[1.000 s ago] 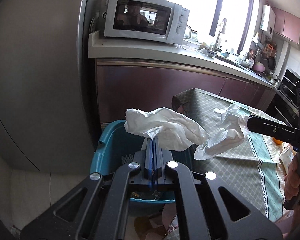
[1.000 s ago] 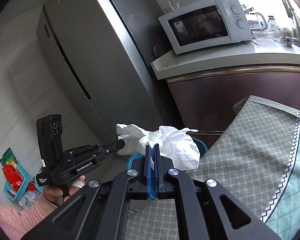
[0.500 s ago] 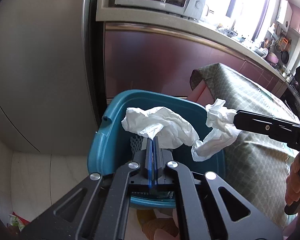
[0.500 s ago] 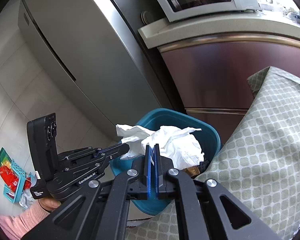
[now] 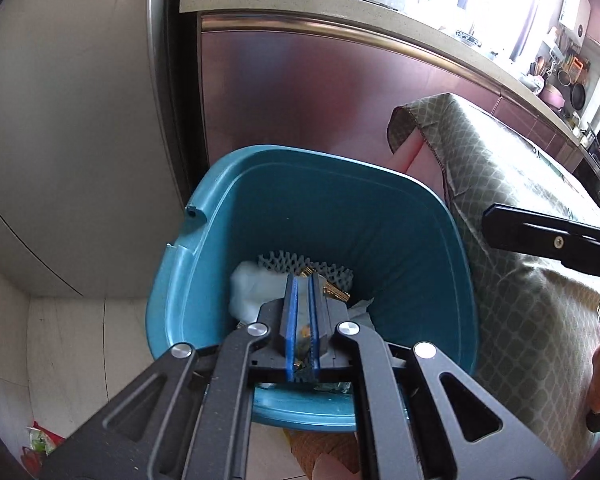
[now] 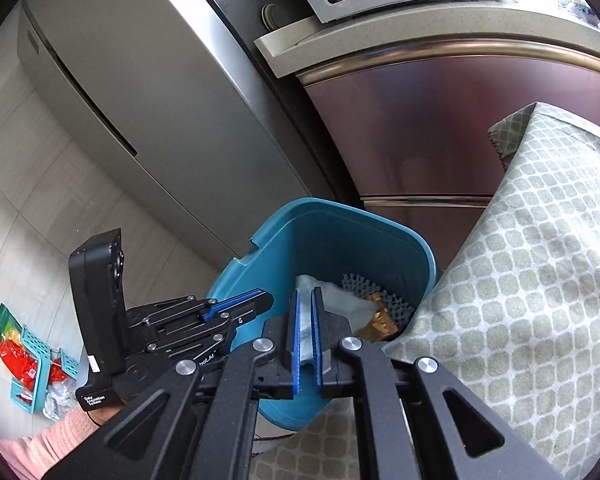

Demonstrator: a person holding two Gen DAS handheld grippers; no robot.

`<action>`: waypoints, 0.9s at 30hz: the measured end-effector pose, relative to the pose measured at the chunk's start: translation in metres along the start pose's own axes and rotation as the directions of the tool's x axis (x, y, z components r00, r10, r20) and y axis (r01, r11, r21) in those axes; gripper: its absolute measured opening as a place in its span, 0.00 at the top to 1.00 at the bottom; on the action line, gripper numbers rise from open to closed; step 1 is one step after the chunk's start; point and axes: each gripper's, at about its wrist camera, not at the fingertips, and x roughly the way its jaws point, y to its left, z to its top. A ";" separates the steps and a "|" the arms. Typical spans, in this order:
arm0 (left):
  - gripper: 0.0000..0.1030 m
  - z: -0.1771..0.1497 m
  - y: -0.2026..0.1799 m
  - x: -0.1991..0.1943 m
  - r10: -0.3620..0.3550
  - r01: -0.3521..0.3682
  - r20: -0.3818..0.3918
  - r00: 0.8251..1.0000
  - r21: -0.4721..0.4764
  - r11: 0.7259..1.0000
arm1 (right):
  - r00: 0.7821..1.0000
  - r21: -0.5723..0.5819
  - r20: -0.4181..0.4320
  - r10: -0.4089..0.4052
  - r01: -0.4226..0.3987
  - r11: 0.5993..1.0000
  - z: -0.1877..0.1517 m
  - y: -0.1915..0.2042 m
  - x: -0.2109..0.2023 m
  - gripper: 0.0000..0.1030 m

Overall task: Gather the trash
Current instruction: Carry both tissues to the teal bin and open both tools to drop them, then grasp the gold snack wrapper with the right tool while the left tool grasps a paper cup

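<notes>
The teal trash bin [image 5: 300,152] stands on the floor below both grippers, also seen in the right wrist view [image 6: 320,202]. Inside it lie white crumpled tissues [image 5: 248,288] [image 6: 340,296], a white foam net [image 5: 296,260] and a gold wrapper [image 6: 380,320]. My left gripper [image 5: 303,280] hangs over the bin's mouth, its jaws opening by a narrow gap with nothing between them. My right gripper [image 6: 306,294] does the same beside it, with empty jaws. Each gripper shows in the other's view: the right one [image 5: 488,222] and the left one [image 6: 266,300].
A table with a green patterned cloth [image 5: 520,200] [image 6: 540,240] stands right against the bin. A steel fridge [image 5: 60,120] rises on the left, with a maroon cabinet [image 5: 320,92] and a microwave behind. Teal baskets with red packets [image 6: 24,360] lie on the floor.
Both grippers came down over the bin and let go of their white tissues, which now lie inside it. Their jaws have parted slightly.
</notes>
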 end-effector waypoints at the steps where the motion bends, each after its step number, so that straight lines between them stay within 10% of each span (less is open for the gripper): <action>1: 0.95 0.000 -0.001 -0.002 -0.002 0.002 0.005 1.000 0.001 1.000 | 1.000 -0.003 0.003 -0.001 0.001 1.000 -0.001 0.001 -0.002 0.95; 14: 0.82 -0.006 -0.060 -0.082 -0.112 0.090 0.171 0.979 0.132 0.987 | 0.988 -0.083 0.153 -0.004 0.017 0.996 -0.035 0.012 -0.095 0.74; 27: 0.75 -0.037 -0.187 -0.138 -0.355 0.272 0.186 0.916 0.362 0.892 | 0.929 0.039 0.326 -0.173 0.170 0.985 -0.122 -0.023 -0.224 0.69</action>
